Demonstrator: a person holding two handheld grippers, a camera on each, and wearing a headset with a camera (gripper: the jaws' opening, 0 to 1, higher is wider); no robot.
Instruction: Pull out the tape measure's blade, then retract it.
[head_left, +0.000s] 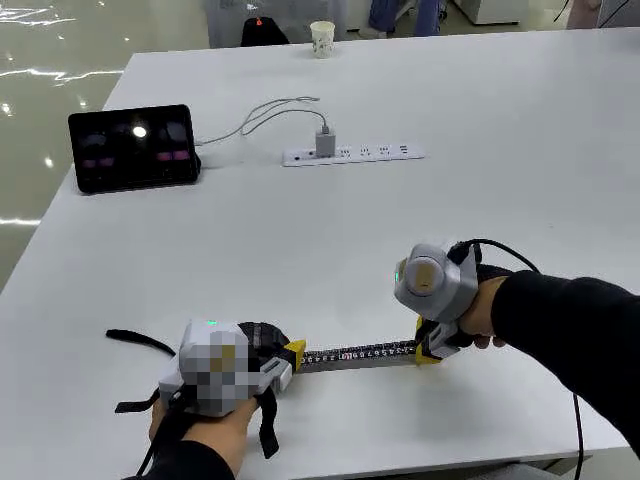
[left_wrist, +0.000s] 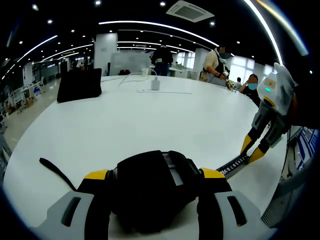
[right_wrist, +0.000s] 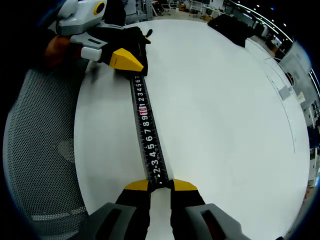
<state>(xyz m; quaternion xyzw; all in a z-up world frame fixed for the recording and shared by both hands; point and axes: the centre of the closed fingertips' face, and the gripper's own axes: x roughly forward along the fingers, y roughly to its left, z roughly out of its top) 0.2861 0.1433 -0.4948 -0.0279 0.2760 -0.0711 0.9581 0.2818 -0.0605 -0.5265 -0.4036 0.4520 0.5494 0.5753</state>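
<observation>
**Table**: white, with the work set near its front edge. On it rests the tape, a black case, and from the case the blade runs flat along the table to the right claw.

**Progress:** we judge the pull-out to be well under way or close to done. A fair run of blade lies out, its numerals readable from the tip to past the first red mark; how much further it is meant to go we cannot tell. The retraction is wholly left to do, since the blade lies stretched between the two claws, which stand well apart.

**Left claw**: jaws set wide and closed on the tape, one yellow tip against each flank of the case, so that we read a firm hold. A black strap lies on the table just beside the case, on the side away from the blade.

**Right claw:** jaws nearly together, the yellow tips pinching the blade's free end, with a thin gap between them where the blade enters. The end hook is hidden under the tips, so we cannot tell whether they bear on it or on the blade just behind it.
</observation>
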